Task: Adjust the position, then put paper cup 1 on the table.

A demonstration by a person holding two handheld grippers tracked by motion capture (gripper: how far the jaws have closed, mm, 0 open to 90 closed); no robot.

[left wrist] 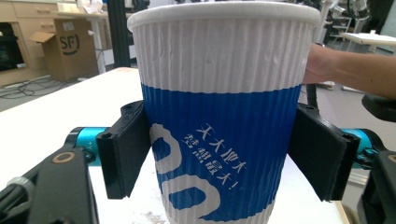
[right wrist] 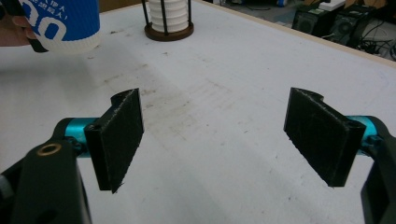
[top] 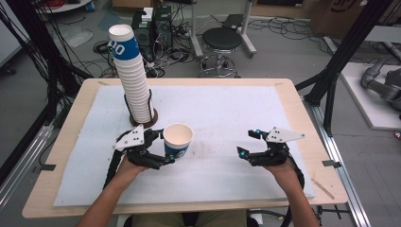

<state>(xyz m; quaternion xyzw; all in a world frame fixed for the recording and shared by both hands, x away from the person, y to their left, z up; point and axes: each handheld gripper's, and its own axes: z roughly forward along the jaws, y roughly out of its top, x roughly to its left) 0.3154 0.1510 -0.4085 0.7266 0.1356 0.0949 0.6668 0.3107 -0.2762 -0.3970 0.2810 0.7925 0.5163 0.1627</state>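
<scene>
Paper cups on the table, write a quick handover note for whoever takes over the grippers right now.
Left gripper: shut on one blue-and-white ribbed paper cup, upright, open end up, its base on or just above the white mat; I cannot tell which.
Right gripper: open, nothing between its fingers, held over bare mat on the right.
Tall stack of matching paper cups stands in a round dark wire holder at the back left.
Done: one cup is apart from the stack.
Left: probably set this cup down and release it; the next cup likely comes from the stack.
</scene>
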